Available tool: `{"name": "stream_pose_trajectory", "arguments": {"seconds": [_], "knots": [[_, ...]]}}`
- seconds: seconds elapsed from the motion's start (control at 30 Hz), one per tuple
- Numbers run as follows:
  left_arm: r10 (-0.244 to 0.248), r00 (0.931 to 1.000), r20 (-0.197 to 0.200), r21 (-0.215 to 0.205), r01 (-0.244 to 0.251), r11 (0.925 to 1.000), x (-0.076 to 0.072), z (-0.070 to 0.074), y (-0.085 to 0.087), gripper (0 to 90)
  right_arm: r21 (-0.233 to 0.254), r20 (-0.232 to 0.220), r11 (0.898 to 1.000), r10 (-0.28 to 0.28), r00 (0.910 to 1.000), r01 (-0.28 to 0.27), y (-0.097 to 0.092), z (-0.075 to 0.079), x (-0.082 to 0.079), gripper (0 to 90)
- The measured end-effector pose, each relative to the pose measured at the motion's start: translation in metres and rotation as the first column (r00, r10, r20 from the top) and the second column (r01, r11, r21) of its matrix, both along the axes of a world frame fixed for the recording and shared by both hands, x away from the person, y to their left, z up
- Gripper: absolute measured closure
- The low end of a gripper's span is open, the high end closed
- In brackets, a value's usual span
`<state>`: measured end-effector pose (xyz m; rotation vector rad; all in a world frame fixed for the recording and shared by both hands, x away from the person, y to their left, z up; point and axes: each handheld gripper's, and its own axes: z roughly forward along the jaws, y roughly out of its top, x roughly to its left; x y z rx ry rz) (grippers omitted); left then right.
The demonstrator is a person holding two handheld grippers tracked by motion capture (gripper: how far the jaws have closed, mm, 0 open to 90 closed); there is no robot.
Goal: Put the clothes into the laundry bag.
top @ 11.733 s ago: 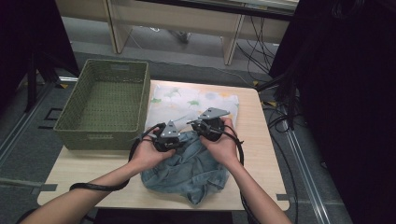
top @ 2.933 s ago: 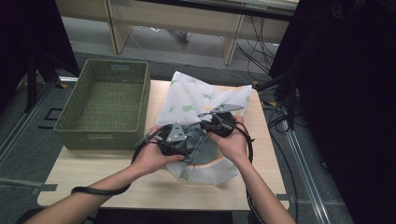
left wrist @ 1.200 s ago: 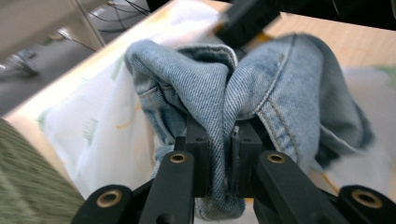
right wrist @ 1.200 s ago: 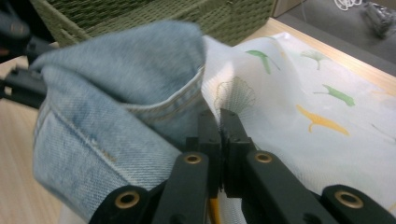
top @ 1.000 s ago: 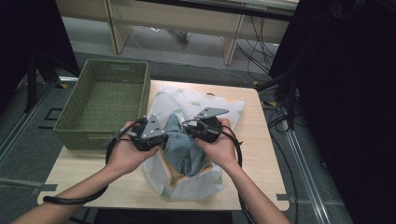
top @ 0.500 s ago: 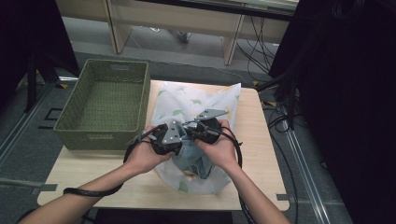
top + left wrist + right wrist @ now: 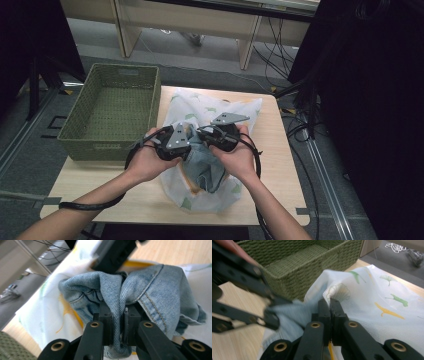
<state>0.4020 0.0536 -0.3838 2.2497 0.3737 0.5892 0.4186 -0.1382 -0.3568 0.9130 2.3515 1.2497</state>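
Note:
A blue denim garment lies bunched inside a white cloth with a leaf print in the middle of the wooden table. My left gripper is shut on a fold of the denim, which its jaws pinch tight. My right gripper is shut on the edge of the white cloth, and its tips are pressed together on the fabric. The two grippers nearly touch, tip to tip, above the bundle. The left gripper shows blurred at the left of the right gripper view.
A green woven basket stands on the table's left half, close to the cloth; its wall is just beyond my right gripper. Bare table lies to the right. Cables run over the floor past the table's right edge.
My left hand has moved right and met the right gripper over the bundle. The cloth and denim have gathered more tightly between the two hands.

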Motion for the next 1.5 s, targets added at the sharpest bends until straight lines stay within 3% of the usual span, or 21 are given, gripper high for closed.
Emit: {"name": "stream_pose_trajectory", "arguments": {"seconds": [0.07,0.3,0.37,0.47,0.6,0.63,0.67,0.77,0.93,1.1,1.17,1.37,1.47,1.5], "knots": [[-0.010,0.9986,-0.052,-0.005,0.010,0.9999,0.006,-0.014,-0.006,79.4,0.016,0.007,1.000,-0.003,1.0000,0.003,-0.002,0.002,0.001,90.0],[-0.021,0.9903,-0.138,0.044,0.028,0.9986,0.031,-0.065,-0.030,79.5,0.022,-0.012,1.000,-0.012,0.9999,0.012,-0.006,-0.001,0.004,90.0],[-0.026,0.9867,-0.161,0.056,0.035,0.9978,0.038,-0.078,-0.036,79.5,0.018,-0.017,1.000,-0.013,0.9998,0.013,-0.007,-0.002,0.004,90.0],[-0.010,0.9868,-0.161,0.054,0.019,0.9983,0.042,-0.085,-0.042,79.5,0.021,-0.037,0.999,-0.028,0.9989,0.029,-0.008,-0.004,0.005,89.9],[0.041,0.9888,-0.144,0.031,-0.037,0.9989,0.045,-0.083,-0.044,79.1,0.003,-0.042,1.000,-0.030,0.9987,0.030,-0.012,-0.007,0.009,89.9],[0.049,0.9893,-0.137,0.012,-0.048,0.9988,0.045,-0.083,-0.043,78.8,0.009,-0.062,0.999,-0.045,0.9971,0.046,-0.012,-0.008,0.008,89.9],[0.068,0.9908,-0.117,-0.017,-0.070,0.9974,0.043,-0.082,-0.042,78.7,-0.001,-0.049,0.999,-0.034,0.9982,0.034,-0.013,-0.008,0.010,89.9],[0.077,0.9951,-0.062,-0.046,-0.080,0.9958,0.035,-0.065,-0.040,78.7,-0.003,-0.044,0.999,-0.047,0.9980,0.046,-0.015,-0.008,0.011,89.9],[0.112,0.9932,-0.030,-0.109,-0.115,0.9874,0.035,-0.048,-0.032,79.7,0.016,-0.024,0.998,-0.058,0.9980,0.058,-0.019,-0.003,0.011,89.9],[0.126,0.9916,-0.027,-0.131,-0.129,0.9830,0.031,-0.040,-0.020,80.5,0.028,-0.009,0.998,-0.052,0.9986,0.052,-0.017,0.002,0.007,89.9],[0.135,0.9908,-0.008,-0.141,-0.135,0.9808,0.027,-0.034,-0.013,80.6,0.039,-0.014,0.998,-0.056,0.9983,0.057,-0.014,0.004,0.005,89.9],[0.160,0.9864,0.036,-0.179,-0.151,0.9721,0.015,-0.009,0.003,80.6,0.053,0.033,0.998,-0.024,0.9992,0.022,-0.011,0.012,0.000,89.9],[0.163,0.9847,0.062,-0.167,-0.151,0.9743,0.011,-0.004,0.001,80.2,0.058,0.045,0.998,-0.018,0.9988,0.015,-0.010,0.016,-0.002,89.9],[0.155,0.9853,0.072,-0.146,-0.144,0.9788,0.011,-0.005,-0.002,79.8,0.060,0.051,0.998,-0.020,0.9985,0.017,-0.010,0.017,-0.003,89.9]]}}
